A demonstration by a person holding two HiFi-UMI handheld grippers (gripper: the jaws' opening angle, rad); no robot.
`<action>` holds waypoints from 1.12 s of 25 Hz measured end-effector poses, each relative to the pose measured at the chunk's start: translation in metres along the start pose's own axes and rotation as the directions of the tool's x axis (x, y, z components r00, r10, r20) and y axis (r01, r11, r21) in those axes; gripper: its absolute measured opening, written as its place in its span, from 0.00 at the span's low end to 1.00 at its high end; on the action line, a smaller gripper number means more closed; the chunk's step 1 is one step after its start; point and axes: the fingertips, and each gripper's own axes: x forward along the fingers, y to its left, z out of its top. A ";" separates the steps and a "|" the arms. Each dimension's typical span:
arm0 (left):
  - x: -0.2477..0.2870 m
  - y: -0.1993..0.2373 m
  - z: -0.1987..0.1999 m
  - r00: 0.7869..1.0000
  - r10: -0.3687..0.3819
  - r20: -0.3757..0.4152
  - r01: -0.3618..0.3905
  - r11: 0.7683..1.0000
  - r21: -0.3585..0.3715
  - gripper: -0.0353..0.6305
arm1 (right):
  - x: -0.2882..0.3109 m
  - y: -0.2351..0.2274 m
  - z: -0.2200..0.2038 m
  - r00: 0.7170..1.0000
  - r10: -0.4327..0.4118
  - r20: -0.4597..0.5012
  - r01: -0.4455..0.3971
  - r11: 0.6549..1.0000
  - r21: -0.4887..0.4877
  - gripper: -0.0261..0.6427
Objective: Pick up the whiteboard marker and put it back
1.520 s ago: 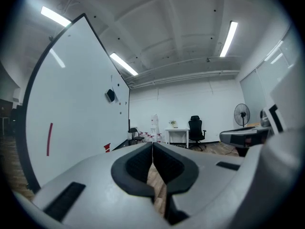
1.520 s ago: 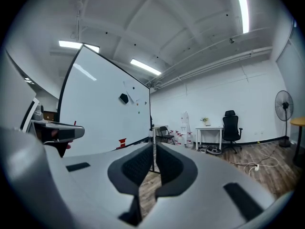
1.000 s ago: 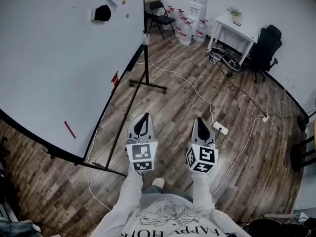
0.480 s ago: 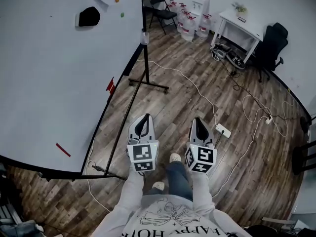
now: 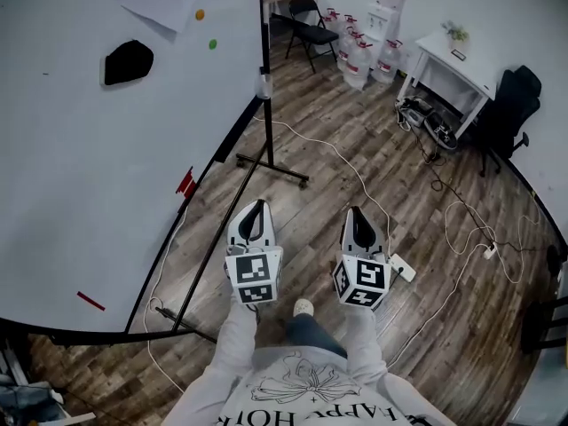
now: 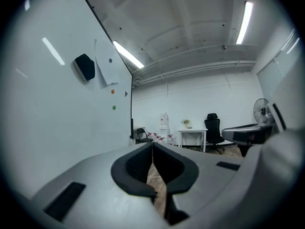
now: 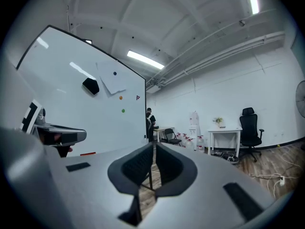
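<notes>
- Plainly, left gripper (image 5: 253,222) and right gripper (image 5: 359,224) ride side by side, fingers pinched together on nothing (no marker within reach).
- The red whiteboard marker (image 5: 90,301) apparently clings to the whiteboard (image 5: 80,167), at the left gripper's eight o'clock.

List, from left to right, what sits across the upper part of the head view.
From the left: black eraser → green magnet → folding chair → water jugs → white table → black office chair.
</notes>
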 end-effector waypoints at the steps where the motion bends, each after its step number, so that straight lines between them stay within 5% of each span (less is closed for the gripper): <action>1: 0.012 -0.001 0.003 1.000 0.013 0.003 -0.013 1.000 -0.001 0.06 | 0.012 -0.007 0.003 1.000 0.011 0.006 -0.011 1.000 -0.004 0.05; 14: 0.131 -0.030 0.025 0.995 0.105 0.000 -0.105 0.995 0.002 0.06 | 0.125 -0.090 0.014 0.997 0.074 0.002 -0.074 0.997 0.013 0.05; 28: 0.276 -0.023 0.023 0.998 0.067 -0.014 -0.068 0.998 -0.006 0.06 | 0.260 -0.124 0.011 0.997 0.069 -0.014 -0.069 0.998 0.012 0.05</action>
